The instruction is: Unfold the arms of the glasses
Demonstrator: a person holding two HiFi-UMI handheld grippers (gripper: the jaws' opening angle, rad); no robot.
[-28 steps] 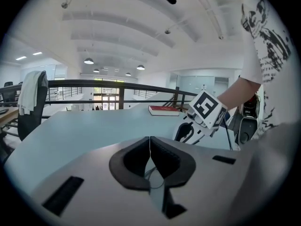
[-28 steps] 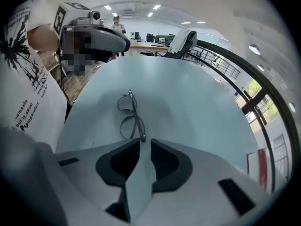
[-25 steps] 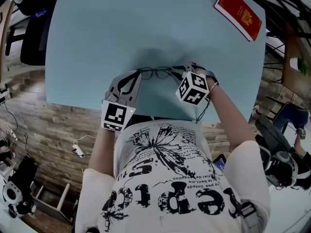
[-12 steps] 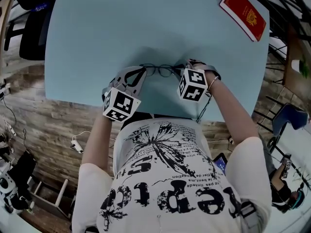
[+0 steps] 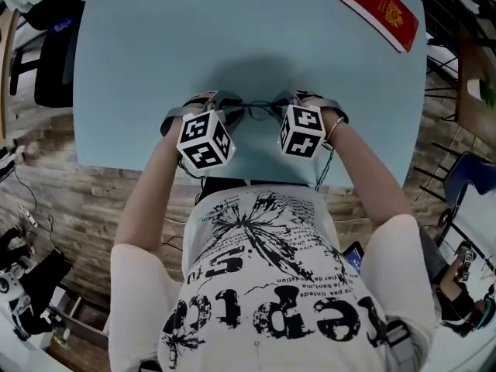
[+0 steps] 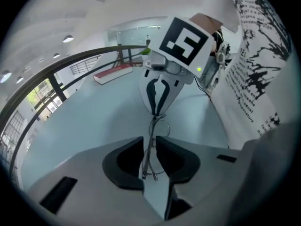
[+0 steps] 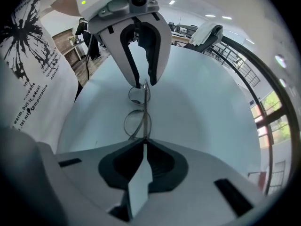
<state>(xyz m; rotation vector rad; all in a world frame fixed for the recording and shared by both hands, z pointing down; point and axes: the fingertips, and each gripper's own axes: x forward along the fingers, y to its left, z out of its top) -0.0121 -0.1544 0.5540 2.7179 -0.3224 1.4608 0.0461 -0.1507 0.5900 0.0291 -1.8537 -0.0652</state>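
**Glasses (image 5: 260, 111) between two hand-held tools**

Thin wire-rimmed glasses near front edge of pale-blue worktop (image 5: 232, 37), just ahead of person's printed shirt (image 5: 271, 285), lenses side by side. Contact with worktop not discernible.

Jaws of left tool (image 5: 223, 103) apart, just opened wider. Left end of frame between the pads, a gap on either side, nothing gripped. Tool pointing steeply down, marker cube toward head camera.

Jaws of right tool (image 5: 292, 103) just closed and clamped on right end of frame, metal rim emerging straight from between the pad tips. Also pointing steeply down.

Tools facing each other across the glasses, each visible in the other's view, frame running edge-on between them. Fold of the arms too fine to judge.

Red booklet (image 5: 380, 10) with gold emblem at far right corner of worktop, well apart from glasses. Wood-plank floor (image 5: 93, 200) below the near edge.
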